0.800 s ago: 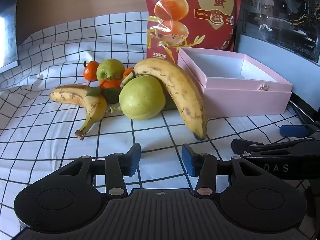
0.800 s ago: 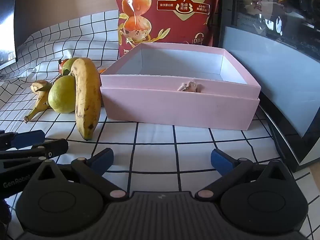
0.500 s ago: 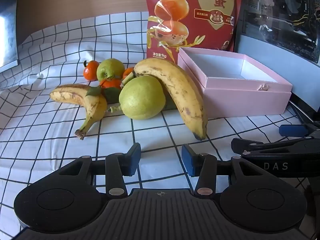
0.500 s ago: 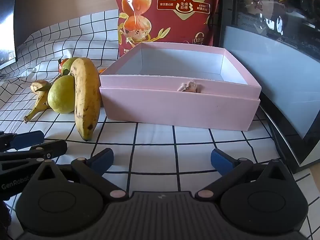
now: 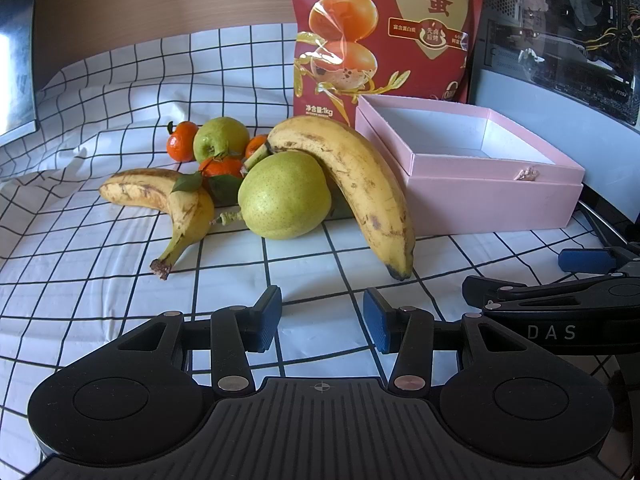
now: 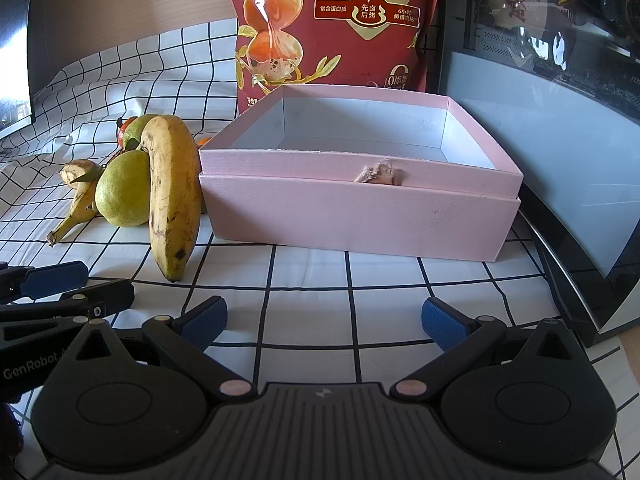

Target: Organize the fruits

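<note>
Pink box (image 6: 360, 216) sits open at twelve o'clock of the wide, empty right gripper (image 6: 324, 320), fruit pile (image 5: 280, 192) at its nine o'clock, ahead of the part-open, empty left gripper (image 5: 322, 316).

Fruits (image 5: 280, 184) lie left of the box (image 5: 492, 204), bag (image 5: 384, 32) behind.

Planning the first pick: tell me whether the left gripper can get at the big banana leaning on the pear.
Probably yes. The left gripper is open and empty, with only bare checked cloth before the big banana. The pear touches only its upper part.
</note>
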